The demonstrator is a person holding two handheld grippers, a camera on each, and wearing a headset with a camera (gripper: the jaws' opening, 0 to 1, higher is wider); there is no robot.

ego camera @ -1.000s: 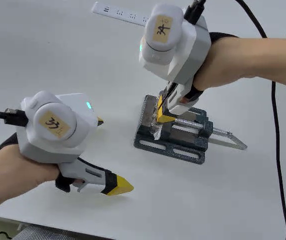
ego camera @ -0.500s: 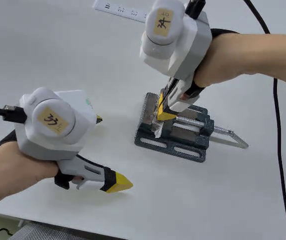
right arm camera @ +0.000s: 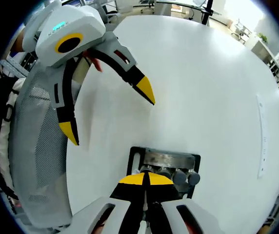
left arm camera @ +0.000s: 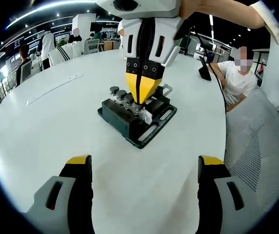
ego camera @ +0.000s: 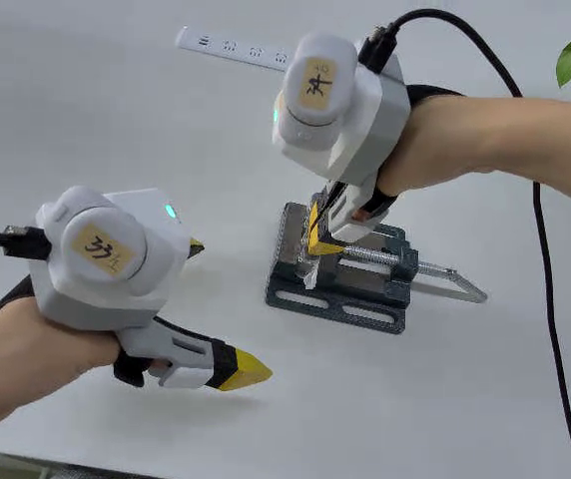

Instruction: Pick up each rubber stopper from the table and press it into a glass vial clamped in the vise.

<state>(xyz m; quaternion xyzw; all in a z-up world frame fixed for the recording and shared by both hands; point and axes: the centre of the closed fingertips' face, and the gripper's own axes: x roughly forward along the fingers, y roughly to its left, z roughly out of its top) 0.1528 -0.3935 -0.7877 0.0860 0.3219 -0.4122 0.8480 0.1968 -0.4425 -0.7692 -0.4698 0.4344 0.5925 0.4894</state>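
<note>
My right gripper [right arm camera: 146, 179] is clenched, tips together on the end vial [left arm camera: 140, 108] in the vise [ego camera: 337, 289], well in from the near edge of the table [ego camera: 445, 389]; what lies under them is hidden. Pushing off-centre could, I think, tip or crack the glass. 3 neighbouring vials [left arm camera: 121, 95] carry dark stoppers [right arm camera: 181, 178], seated level. My left gripper [left arm camera: 144, 163] hangs released, holding nothing.

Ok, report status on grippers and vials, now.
Left gripper open, hovering short of the vise. Right gripper shut, tips down on the vial row. Three vials beside the tips carry dark stoppers. No obstruction seen.
</note>
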